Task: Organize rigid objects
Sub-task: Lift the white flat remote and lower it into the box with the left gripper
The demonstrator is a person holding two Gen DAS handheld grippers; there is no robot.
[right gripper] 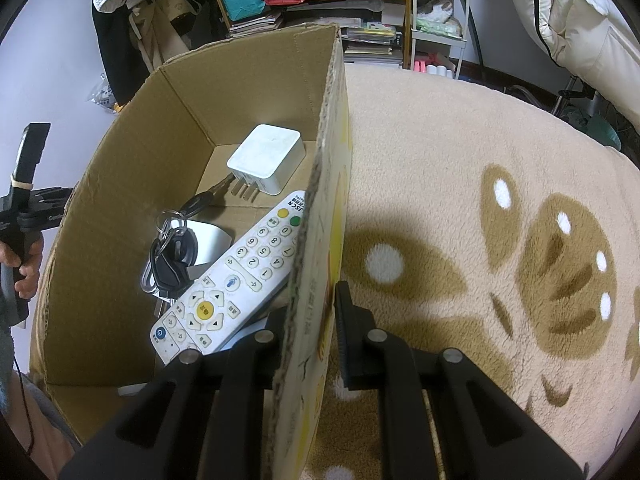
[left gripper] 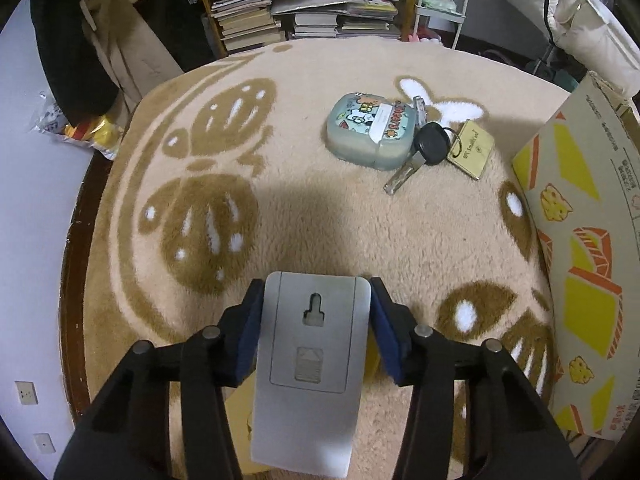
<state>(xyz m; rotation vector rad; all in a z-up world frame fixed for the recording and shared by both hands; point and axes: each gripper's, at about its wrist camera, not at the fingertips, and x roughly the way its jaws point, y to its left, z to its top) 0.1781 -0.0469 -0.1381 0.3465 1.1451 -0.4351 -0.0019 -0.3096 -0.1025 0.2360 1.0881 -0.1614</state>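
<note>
Nearest the left wrist cam: grey slab-shaped device point(left gripper: 316, 364), back side up, with a keyhole mount slot and a ribbed latch on a recessed panel. Left gripper point(left gripper: 316, 320) is clamped on it, blue pads point(left gripper: 386, 336) pressing both long edges, device held above the beige rug point(left gripper: 320, 220) with brown pattern.

On the rug at 1 o'clock, well apart from the gripper: pale blue-green cartoon case point(left gripper: 370, 132), rounded, lying flat. Touching its right side, a car key point(left gripper: 420, 152) with black head, blade pointing to 7 o'clock. Brass tag point(left gripper: 472, 148) on the key's ring, just beside it at 3 o'clock. Printed cardboard box point(left gripper: 580, 260) stands along the rug edge at 3 o'clock. Bookshelf point(left gripper: 304, 12) with stacked books at 12 o'clock, beyond the rug.

Right wrist cam: right gripper point(right gripper: 312, 320) straddles the box's near wall point(right gripper: 312, 280), one finger inside, one outside. Wall sits in the gap; cannot tell whether the fingers actually pinch it. Jaws at a narrow-to-medium spread.

Inside the box:
- white remote point(right gripper: 236, 276), keypad up, lying diagonal, top end toward 1 o'clock, against the near wall
- black key bunch point(right gripper: 172, 256) on rings, at 9 o'clock of the remote, touching it
- white plug adapter point(right gripper: 266, 160), prongs toward the camera, at 12 o'clock near the far corner
- white object partly under the keys and remote, can't identify

Person's hand point(right gripper: 24, 264) grips the other tool's handle at 9 o'clock, outside the box.
</note>
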